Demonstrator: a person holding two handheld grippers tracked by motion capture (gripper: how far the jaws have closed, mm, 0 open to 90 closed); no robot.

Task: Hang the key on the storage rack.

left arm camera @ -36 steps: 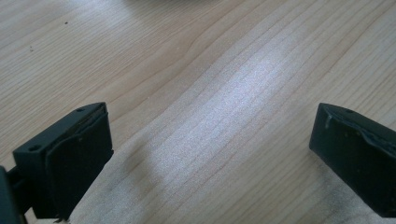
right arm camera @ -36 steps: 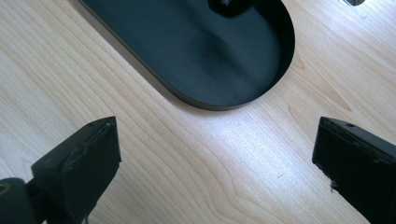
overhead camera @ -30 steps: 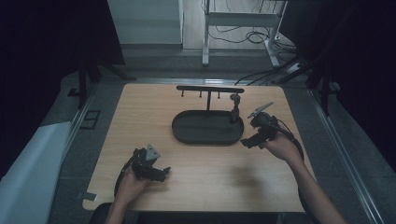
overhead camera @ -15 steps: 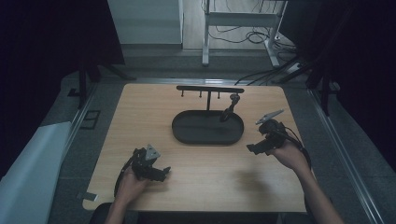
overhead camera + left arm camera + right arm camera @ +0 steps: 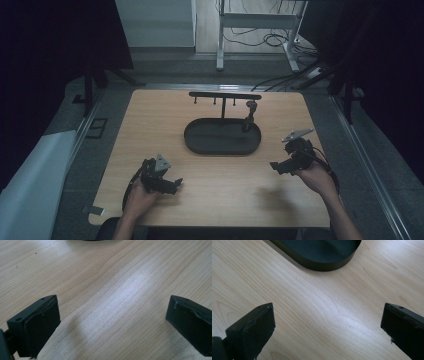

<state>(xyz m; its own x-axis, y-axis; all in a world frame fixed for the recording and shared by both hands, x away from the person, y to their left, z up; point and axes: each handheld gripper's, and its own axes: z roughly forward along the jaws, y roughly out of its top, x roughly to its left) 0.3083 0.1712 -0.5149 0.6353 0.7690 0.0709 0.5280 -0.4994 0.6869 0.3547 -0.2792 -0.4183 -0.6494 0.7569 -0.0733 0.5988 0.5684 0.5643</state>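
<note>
Jaws of left gripper (image 5: 172, 184) and right gripper (image 5: 276, 165) gape empty over table (image 5: 150, 125); tray (image 5: 222, 148) lies between, farther back.

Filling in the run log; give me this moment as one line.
left gripper: open, over bare wooden table | right gripper: open, beside black oval tray | small dark object: hanging from black rack

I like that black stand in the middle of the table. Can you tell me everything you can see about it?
The black stand has a long oval tray as its base, with a low rim and a dark matte look, maybe metal. A thin post rises from the back and carries a crossbar with small hooks underneath. A small dark object hangs at the bar's right end, reaching down to the tray. The stand sits upright on the wooden table, towards the far side. Nothing grips it.
</note>
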